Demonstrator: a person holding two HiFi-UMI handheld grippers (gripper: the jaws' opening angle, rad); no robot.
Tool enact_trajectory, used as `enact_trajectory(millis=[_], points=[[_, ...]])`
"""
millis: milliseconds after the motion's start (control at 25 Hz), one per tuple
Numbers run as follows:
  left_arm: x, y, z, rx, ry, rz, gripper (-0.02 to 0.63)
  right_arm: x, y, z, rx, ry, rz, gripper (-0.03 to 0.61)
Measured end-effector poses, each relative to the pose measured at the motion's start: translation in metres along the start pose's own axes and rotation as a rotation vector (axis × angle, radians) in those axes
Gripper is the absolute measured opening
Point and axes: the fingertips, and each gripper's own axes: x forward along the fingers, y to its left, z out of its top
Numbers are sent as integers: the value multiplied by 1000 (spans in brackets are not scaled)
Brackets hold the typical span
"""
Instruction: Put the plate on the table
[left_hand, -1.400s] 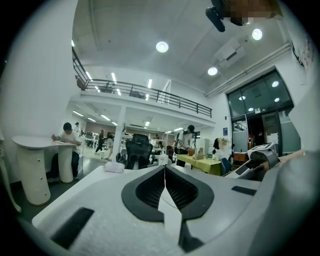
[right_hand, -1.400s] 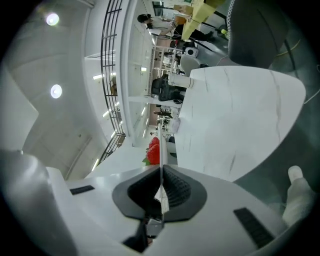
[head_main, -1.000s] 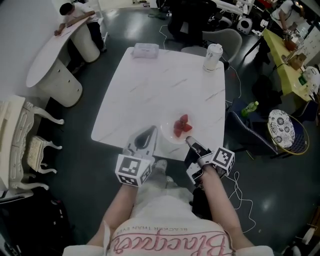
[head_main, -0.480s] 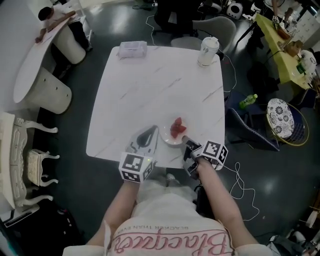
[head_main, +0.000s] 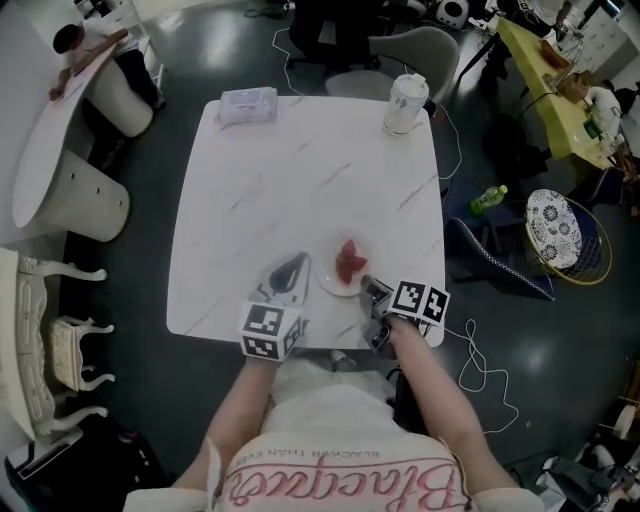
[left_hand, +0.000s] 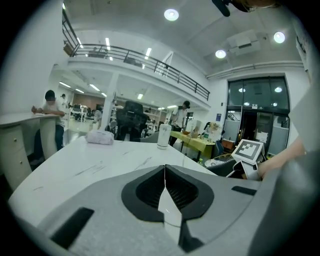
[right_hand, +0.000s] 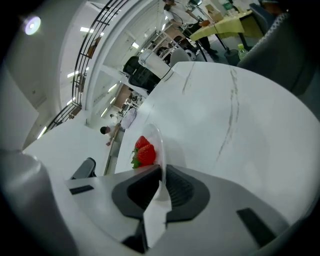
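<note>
White, grey-veined marble makes up the square surface (head_main: 300, 190) that fills my head view. The small round clear plate (head_main: 328, 278) carrying red strawberries (head_main: 348, 262) is over the near edge of that surface, right of centre. My right gripper (head_main: 368, 288) has its jaws clamped on the plate's near rim. In the right gripper view the thin rim of the plate (right_hand: 158, 137) runs down between the two dark pads of the right gripper (right_hand: 161, 172), and the strawberries (right_hand: 145, 152) lie just beyond them. I can't tell whether the plate's base touches the surface.

My left gripper (head_main: 298, 264) is low over the surface just left of the plate, apart from it. In its own view the left gripper (left_hand: 165, 172) has its jaws pressed together with nothing between them.

Along the far edge stand a tall white lidded cup (head_main: 404, 102) at the right corner and a pale wrapped tissue pack (head_main: 247, 104) at the left corner, both well apart from the plate.
</note>
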Motion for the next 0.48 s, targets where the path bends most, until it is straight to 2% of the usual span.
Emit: enact_trajectory(millis=[280, 360, 480], points=[[11, 9, -3, -5, 24, -10, 6, 4, -18, 7, -80, 8, -160, 51], [13, 10, -4, -4, 28, -14, 6, 6, -20, 10, -93, 3, -178, 51], [14, 13, -6, -3, 36, -17, 6, 8, -18, 12, -171, 3, -225, 57]])
